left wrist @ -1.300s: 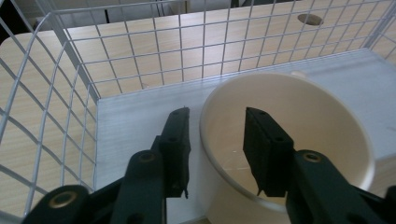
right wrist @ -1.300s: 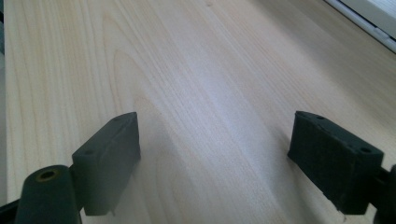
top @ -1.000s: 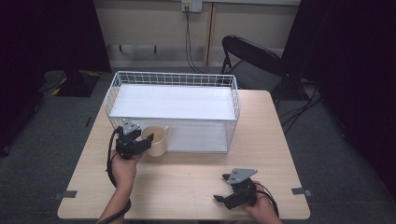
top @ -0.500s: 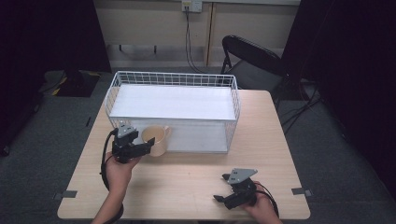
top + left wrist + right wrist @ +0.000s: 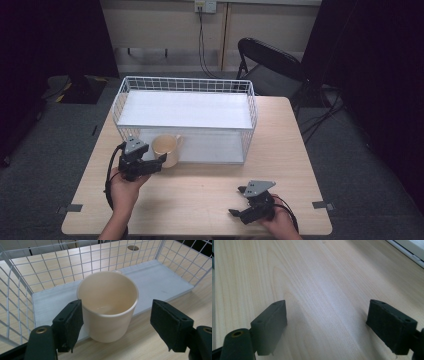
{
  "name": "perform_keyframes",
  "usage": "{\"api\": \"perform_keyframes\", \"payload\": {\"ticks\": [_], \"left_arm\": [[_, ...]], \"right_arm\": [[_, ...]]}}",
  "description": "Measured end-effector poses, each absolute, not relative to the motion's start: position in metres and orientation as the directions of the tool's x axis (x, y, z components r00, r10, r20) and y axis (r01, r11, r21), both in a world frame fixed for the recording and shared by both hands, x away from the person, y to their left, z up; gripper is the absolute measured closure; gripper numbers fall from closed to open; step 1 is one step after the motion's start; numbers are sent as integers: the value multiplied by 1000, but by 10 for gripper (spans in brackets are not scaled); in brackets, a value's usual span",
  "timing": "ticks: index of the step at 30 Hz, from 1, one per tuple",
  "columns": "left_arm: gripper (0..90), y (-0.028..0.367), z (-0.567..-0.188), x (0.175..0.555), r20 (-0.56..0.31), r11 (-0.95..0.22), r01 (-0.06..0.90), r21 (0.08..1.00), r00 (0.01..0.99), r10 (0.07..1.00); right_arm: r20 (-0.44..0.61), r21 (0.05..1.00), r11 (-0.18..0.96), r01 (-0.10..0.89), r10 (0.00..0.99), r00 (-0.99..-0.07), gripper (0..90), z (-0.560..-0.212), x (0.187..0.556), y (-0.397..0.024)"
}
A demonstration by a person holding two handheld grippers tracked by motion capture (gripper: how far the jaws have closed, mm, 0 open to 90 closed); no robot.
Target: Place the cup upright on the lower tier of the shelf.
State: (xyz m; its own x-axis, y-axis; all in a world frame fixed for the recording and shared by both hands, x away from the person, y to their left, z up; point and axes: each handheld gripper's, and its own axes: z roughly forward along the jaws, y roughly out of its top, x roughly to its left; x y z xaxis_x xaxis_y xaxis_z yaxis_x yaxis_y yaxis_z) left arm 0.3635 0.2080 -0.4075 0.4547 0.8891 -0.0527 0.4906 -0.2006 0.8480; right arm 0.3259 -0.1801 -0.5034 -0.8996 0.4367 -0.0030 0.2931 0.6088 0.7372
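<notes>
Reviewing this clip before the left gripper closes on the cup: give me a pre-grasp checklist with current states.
1. Left gripper open: ok.
2. Cup between its jaws: ok, though one pad sits close to the wall and the other stands well off.
3. Cup upright, looks empty: ok.
4. Cup stands at the open front of the wire basket, partly over the white base edge: stability cannot tell.
5. Right gripper open, low over the table, far from the cup: ok.

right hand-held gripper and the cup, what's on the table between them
Nothing: in the high view only bare wooden table lies between the right hand-held gripper and the cup. The right gripper view also shows plain wood ahead of its open jaws.
</notes>
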Motion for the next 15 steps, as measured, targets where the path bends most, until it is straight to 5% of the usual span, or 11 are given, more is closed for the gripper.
{"api": "perform_keyframes", "payload": {"ticks": [15], "left_arm": [[275, 206, -430, 371, -50, -197, 528, 826, 416, 908]], "right_arm": [[-3, 737, 609, 293, 436, -900, 156, -503, 326, -180]]}}
